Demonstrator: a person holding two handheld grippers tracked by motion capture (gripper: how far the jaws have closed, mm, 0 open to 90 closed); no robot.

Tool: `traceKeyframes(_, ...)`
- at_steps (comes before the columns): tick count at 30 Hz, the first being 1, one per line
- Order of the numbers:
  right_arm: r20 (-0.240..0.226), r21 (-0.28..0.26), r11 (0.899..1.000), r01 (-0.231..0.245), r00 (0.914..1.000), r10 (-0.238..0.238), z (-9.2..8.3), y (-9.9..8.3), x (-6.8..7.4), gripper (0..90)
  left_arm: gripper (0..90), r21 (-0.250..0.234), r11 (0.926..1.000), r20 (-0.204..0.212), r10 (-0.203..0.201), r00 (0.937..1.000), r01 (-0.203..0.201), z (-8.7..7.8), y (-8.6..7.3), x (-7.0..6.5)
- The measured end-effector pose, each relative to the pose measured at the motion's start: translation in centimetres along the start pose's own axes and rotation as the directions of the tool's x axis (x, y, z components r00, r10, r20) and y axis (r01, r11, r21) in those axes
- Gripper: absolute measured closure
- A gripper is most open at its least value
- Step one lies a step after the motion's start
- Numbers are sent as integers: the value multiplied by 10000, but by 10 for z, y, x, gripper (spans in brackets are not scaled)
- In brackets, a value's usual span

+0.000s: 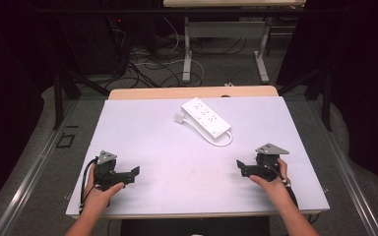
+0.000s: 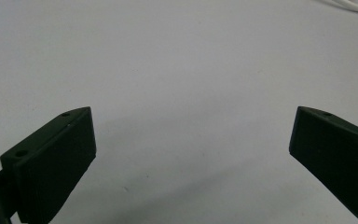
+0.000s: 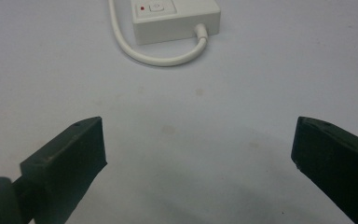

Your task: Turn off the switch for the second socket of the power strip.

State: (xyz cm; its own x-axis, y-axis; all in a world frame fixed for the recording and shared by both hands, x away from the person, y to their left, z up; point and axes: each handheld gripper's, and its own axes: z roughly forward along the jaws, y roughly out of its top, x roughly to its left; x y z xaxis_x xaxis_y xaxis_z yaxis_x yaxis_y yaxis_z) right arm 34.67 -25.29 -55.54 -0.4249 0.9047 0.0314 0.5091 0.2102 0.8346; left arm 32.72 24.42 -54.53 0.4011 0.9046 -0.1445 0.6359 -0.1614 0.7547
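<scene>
A white power strip (image 1: 206,118) lies at an angle on the far middle of the white table top (image 1: 167,152), its cord (image 1: 219,141) looped at the near end and a small white plug (image 1: 179,118) at its left side. The right gripper view looks at the strip's switch end (image 3: 177,16) and the curved cord (image 3: 161,59). My left gripper (image 1: 136,171) rests open at the near left of the table, held by a hand. At the near right, my right gripper (image 1: 239,166) is open too, with nothing between its jaws.
The table's wooden far edge (image 1: 192,92) borders a floor with tangled cables (image 1: 147,61) and the legs of another table (image 1: 187,54). A cord's curve (image 2: 349,5) sits at the top right of the left gripper view.
</scene>
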Motion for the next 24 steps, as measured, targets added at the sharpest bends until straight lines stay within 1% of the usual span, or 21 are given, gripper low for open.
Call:
traceKeyframes(1,21,45,9999,-94,10000,94,0,-1,0,27,4,36,10000,-2,40,10000,-40,0,0,0)
traceKeyframes(2,5,9,10000,-52,10000,52,1,-2,-1,27,4,49,10000,-11,33,10000,-33,0,0,0)
traceKeyframes(3,59,4,9999,-126,9999,126,1,-2,-1,27,4,43,10000,-10,29,10000,-29,0,0,0)
traceKeyframes(5,44,22,9999,-129,9999,129,0,-3,-2,28,4,-6,10000,11,2,10000,-2,0,0,0)
traceKeyframes(10,108,9,9998,-216,9997,216,1,-4,-3,36,4,66,10000,3,46,10000,-46,0,0,0)
traceKeyframes(11,64,3,9997,-242,9997,242,1,-5,-4,39,4,61,10000,6,47,10000,-47,0,0,0)
traceKeyframes(16,91,17,9997,-223,9997,223,3,-5,-4,49,4,23,10000,11,30,10000,-30,0,0,1)
traceKeyframes(18,58,9,9996,-267,9996,267,3,-5,-2,52,4,87,10000,5,33,10000,-33,0,0,1)
traceKeyframes(19,56,22,9996,-292,9996,292,3,-5,-2,52,4,-18,10000,-15,-20,10000,20,0,0,0)
traceKeyframes(20,76,36,9998,-204,9998,204,4,-5,-2,52,4,24,10000,-4,25,10000,-25,0,0,1)
traceKeyframes(21,65,71,9997,-223,9997,222,3,-5,-1,53,4,51,10000,9,34,10000,-34,0,0,1)
traceKeyframes(22,38,45,9998,-185,9998,185,4,-5,-2,53,4,-22,10000,-57,19,10000,-19,1,0,0)
traceKeyframes(24,41,33,9998,-205,9998,205,4,-5,-1,55,4,46,10000,-35,44,10000,-44,0,0,1)
